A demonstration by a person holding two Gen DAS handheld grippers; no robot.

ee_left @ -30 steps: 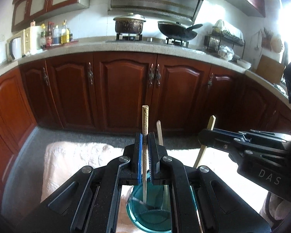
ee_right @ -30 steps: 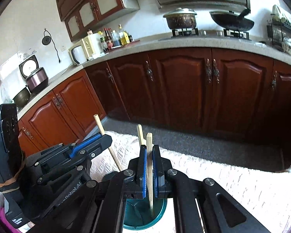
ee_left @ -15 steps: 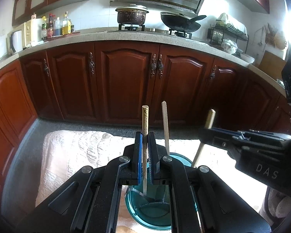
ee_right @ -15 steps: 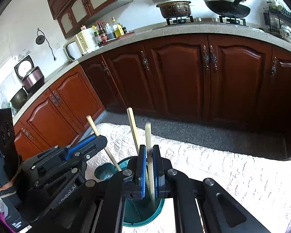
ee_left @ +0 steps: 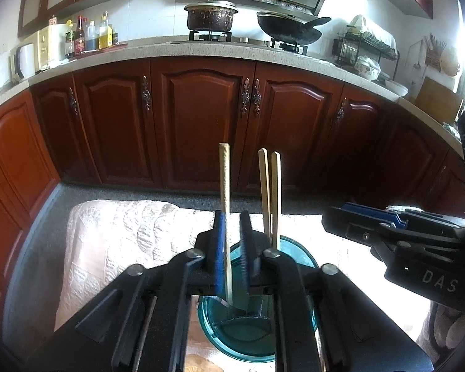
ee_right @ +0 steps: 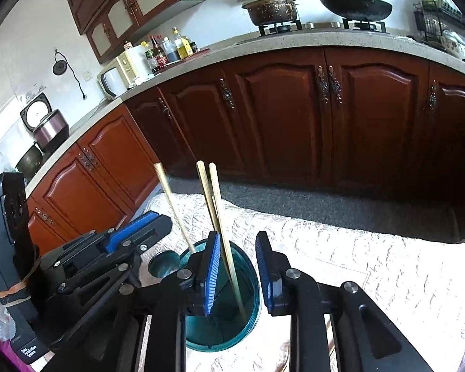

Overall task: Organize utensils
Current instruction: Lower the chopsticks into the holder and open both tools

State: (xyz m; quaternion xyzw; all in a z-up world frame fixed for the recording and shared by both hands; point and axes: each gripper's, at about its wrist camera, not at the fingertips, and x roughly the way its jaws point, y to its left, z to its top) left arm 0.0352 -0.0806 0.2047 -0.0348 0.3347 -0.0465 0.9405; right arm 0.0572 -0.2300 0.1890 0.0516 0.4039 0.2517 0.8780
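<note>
A teal cup (ee_left: 297, 252) stands on a white quilted cloth below both grippers. In the left wrist view my left gripper (ee_left: 234, 226) has its jaws opening. A pale wooden chopstick (ee_left: 224, 183) stands upright between the pads, leaning on the left one, with its lower end in the cup. Two more chopsticks (ee_left: 270, 192) stand together at the cup's far rim. In the right wrist view my right gripper (ee_right: 238, 238) is opening too, and a chopstick (ee_right: 221, 217) stands loose in the cup (ee_right: 253, 305) between its pads. The left gripper (ee_right: 158, 221) is close on the left.
The cloth (ee_left: 124, 232) covers a low table, with grey floor and dark red cabinets (ee_left: 201, 117) beyond. A small round teal dish (ee_right: 162, 265) sits just left of the cup. The right gripper's body (ee_left: 403, 241) crowds the right side.
Both pairs of jaws have parted from the chopsticks they pinched. The right one's chopstick now stands loose in the cup beside another. The cup shows more fully in both views.
</note>
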